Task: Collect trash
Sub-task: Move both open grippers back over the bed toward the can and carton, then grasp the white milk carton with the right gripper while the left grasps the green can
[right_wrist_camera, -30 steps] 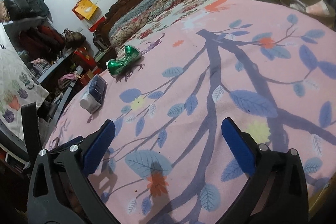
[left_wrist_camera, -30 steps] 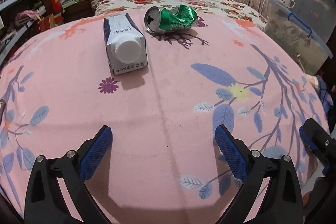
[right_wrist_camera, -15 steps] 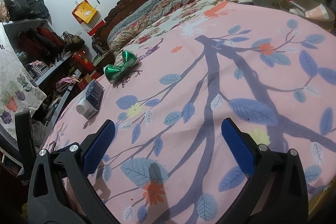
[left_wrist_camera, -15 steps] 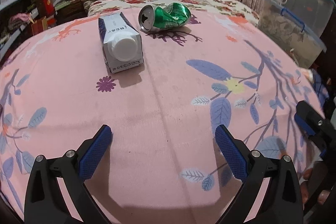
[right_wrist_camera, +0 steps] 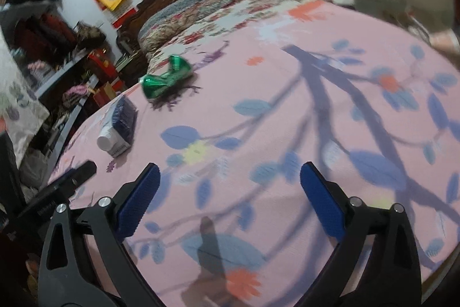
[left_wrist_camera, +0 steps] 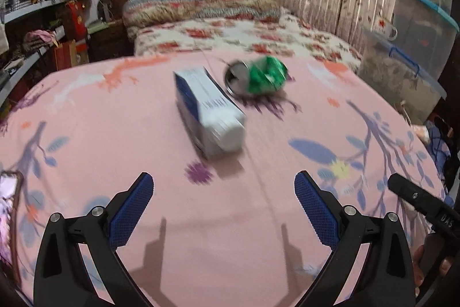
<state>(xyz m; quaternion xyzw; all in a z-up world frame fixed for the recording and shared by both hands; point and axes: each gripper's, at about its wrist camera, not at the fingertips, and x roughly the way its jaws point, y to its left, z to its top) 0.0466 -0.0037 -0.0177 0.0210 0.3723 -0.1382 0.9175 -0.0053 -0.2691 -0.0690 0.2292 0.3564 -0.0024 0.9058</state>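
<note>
A blue-and-white milk carton (left_wrist_camera: 208, 112) with a white cap lies on its side on the pink floral cloth (left_wrist_camera: 115, 120). A crushed green can (left_wrist_camera: 258, 78) lies just behind it to the right. My left gripper (left_wrist_camera: 224, 192) is open and empty, a short way in front of the carton. In the right wrist view the carton (right_wrist_camera: 119, 128) and the can (right_wrist_camera: 165, 76) lie far off to the left. My right gripper (right_wrist_camera: 228, 181) is open and empty above the cloth (right_wrist_camera: 287, 120).
A bed with patterned bedding (left_wrist_camera: 230, 28) stands behind the cloth-covered surface. Clear plastic storage bins (left_wrist_camera: 414, 53) are stacked at the right. Cluttered shelves (left_wrist_camera: 34, 28) line the left. A phone (left_wrist_camera: 8, 209) lies at the left edge.
My left gripper has moved forward and lowered toward the carton, which now looks larger and nearer. My right gripper has shifted a little forward. Both stay open.
</note>
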